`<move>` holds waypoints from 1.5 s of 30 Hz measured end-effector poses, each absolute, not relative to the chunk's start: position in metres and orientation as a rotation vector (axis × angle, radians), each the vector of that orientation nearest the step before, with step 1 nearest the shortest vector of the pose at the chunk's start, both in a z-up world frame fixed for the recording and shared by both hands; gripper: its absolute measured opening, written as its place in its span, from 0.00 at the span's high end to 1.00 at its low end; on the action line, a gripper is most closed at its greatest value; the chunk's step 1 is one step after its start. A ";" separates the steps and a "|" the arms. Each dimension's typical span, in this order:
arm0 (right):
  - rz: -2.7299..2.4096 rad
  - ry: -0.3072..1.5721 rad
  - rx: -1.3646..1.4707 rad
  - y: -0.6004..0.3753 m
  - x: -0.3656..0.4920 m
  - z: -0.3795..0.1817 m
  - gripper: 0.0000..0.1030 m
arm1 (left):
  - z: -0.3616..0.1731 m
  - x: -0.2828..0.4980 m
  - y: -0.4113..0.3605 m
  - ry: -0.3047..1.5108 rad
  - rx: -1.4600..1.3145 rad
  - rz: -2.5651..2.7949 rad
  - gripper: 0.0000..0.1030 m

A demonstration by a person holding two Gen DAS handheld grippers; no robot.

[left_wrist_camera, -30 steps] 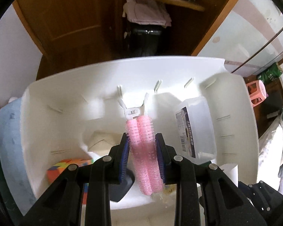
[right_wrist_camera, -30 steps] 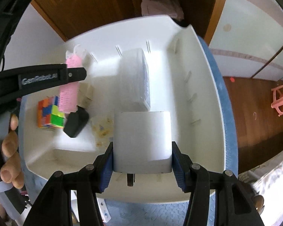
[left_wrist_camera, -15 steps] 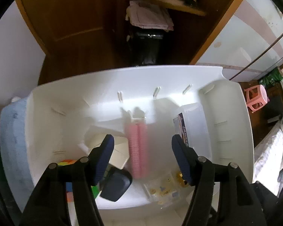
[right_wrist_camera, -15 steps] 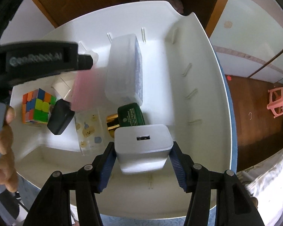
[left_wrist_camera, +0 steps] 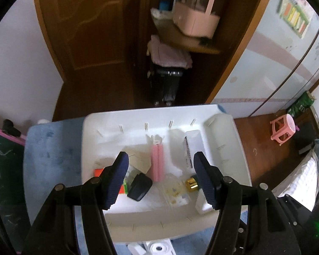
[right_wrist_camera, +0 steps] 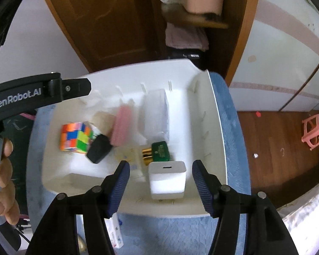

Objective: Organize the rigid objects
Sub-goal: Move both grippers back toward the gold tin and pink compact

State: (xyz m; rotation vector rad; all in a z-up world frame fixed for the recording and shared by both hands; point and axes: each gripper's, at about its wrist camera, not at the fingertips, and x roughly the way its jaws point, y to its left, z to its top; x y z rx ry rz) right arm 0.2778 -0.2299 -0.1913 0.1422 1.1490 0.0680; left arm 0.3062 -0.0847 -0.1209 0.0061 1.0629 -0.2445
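A white tray [left_wrist_camera: 240, 161] [right_wrist_camera: 204, 110] holds the objects. The pink hair roller [left_wrist_camera: 157, 162] [right_wrist_camera: 122, 126] lies in its middle. A white charger block [right_wrist_camera: 167, 179] stands at the near right of the tray. A clear plastic box [right_wrist_camera: 156, 112] [left_wrist_camera: 192, 148], a colour cube [right_wrist_camera: 75, 137], a black object [right_wrist_camera: 98, 149] [left_wrist_camera: 140, 187] and a green and gold bottle [right_wrist_camera: 158, 152] lie around them. My left gripper [left_wrist_camera: 160, 177] is open and empty, raised above the tray. My right gripper [right_wrist_camera: 160, 184] is open, with the charger lying between its jaws below.
The tray rests on a blue surface [left_wrist_camera: 53, 155] [right_wrist_camera: 229, 116]. A wooden door [left_wrist_camera: 85, 25] and shelves with a pink container [left_wrist_camera: 195, 19] stand behind. A pink stool [left_wrist_camera: 284, 130] is on the wooden floor at the right. White items [left_wrist_camera: 157, 248] lie in front of the tray.
My left gripper opened, dropped the pink roller into the tray and pulled back upward. My right gripper opened, set the white charger in the tray and rose.
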 end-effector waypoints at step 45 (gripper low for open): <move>0.128 1.202 0.338 -0.189 0.092 -0.201 0.40 | -0.197 0.096 0.011 1.114 0.214 -0.353 0.28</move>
